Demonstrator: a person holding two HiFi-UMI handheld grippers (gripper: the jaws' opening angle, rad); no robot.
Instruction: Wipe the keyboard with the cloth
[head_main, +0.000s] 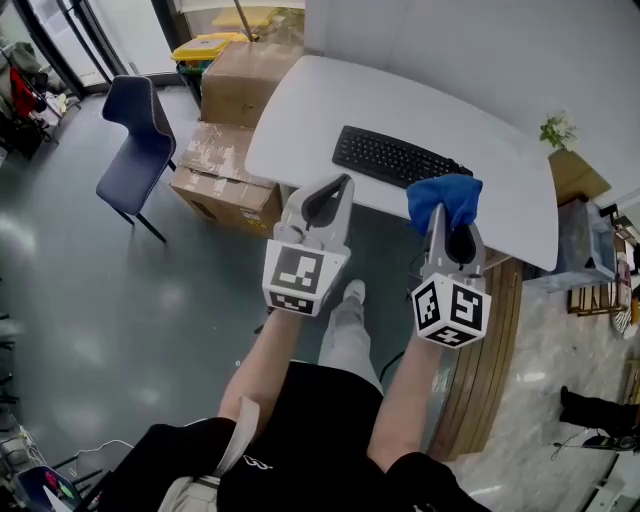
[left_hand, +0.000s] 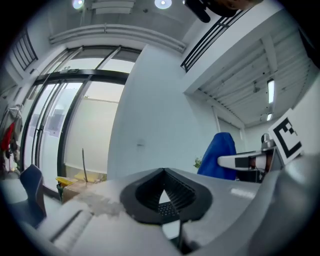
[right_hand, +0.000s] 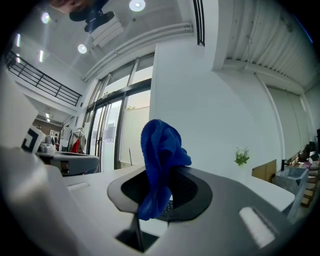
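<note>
A black keyboard (head_main: 394, 157) lies on the white table (head_main: 300, 110), a little in from its near edge. My right gripper (head_main: 448, 212) is shut on a blue cloth (head_main: 446, 198) that bunches up over its tips, held just short of the keyboard's right end. The same cloth (right_hand: 160, 165) hangs from the shut jaws in the right gripper view. My left gripper (head_main: 335, 190) is shut with nothing in it, held over the table's near edge, left of the right one. In the left gripper view the blue cloth (left_hand: 218, 156) shows at the right.
Cardboard boxes (head_main: 225, 180) are stacked on the floor left of the table, with a yellow bin (head_main: 205, 47) behind them. A dark blue chair (head_main: 140, 135) stands further left. A small plant (head_main: 558, 130) sits at the table's far right, by a wooden side unit (head_main: 575, 175).
</note>
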